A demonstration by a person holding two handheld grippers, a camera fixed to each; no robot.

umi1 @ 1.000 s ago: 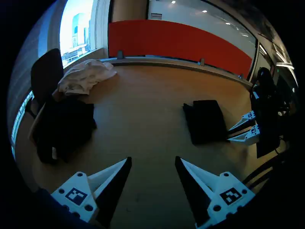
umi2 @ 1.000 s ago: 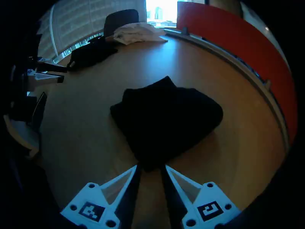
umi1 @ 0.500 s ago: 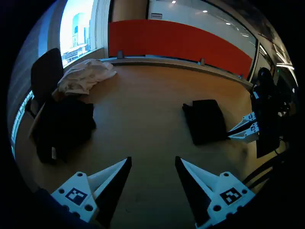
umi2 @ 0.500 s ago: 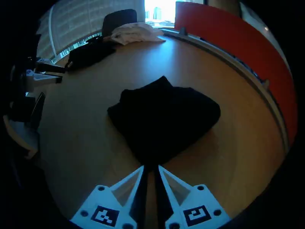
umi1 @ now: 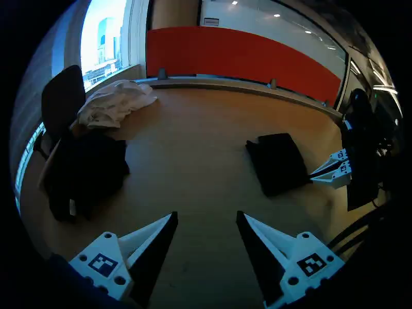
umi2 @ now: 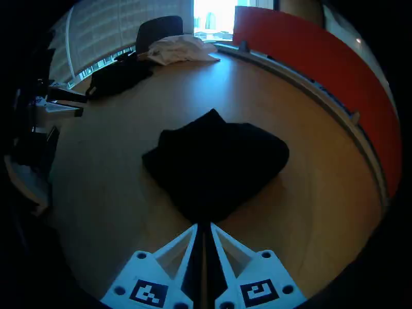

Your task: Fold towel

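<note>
Our right gripper [umi2: 203, 225] clamps the black towel [umi2: 216, 159] by its corner on the table [umi2: 319, 195]; our left gripper [umi1: 206, 213] hovers, jaws apart.

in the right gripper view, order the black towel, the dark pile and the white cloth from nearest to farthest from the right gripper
1. black towel: centre of the table, its near edge at the tips of the right gripper.
2. dark pile: far off on the left of the table.
3. white cloth: at the table's far end, beyond the dark pile.

One towel [umi2: 216, 165], one white cloth [umi1: 116, 103], one chair [umi1: 62, 100]
</note>
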